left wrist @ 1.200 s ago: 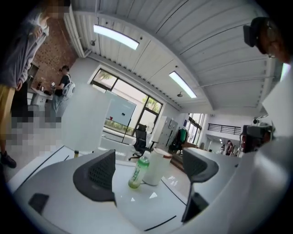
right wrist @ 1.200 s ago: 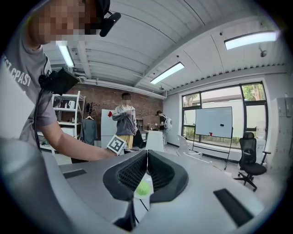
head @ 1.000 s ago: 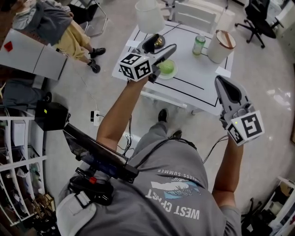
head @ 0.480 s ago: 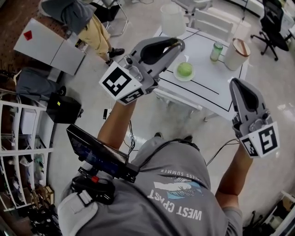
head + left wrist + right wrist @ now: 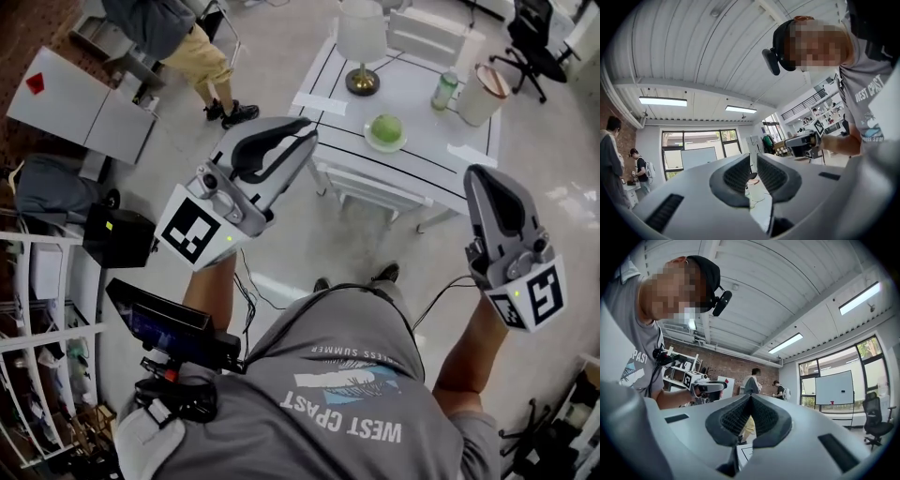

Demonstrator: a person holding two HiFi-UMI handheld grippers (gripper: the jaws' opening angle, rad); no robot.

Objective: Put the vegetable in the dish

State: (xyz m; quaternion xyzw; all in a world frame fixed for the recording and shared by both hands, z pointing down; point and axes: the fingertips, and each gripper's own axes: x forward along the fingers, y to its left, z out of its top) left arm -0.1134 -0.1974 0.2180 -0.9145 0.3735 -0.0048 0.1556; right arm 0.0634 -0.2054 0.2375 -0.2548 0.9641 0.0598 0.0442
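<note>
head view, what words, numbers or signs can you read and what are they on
"WEST COAST": grey T-shirt, upside down here.
"...ESS SUMMER": same shirt, start not legible.
Red diamond, no text: white panel.
Square coded markers, no letters: left marker cube, right marker cube.
Bottle label: too small to read.
</note>
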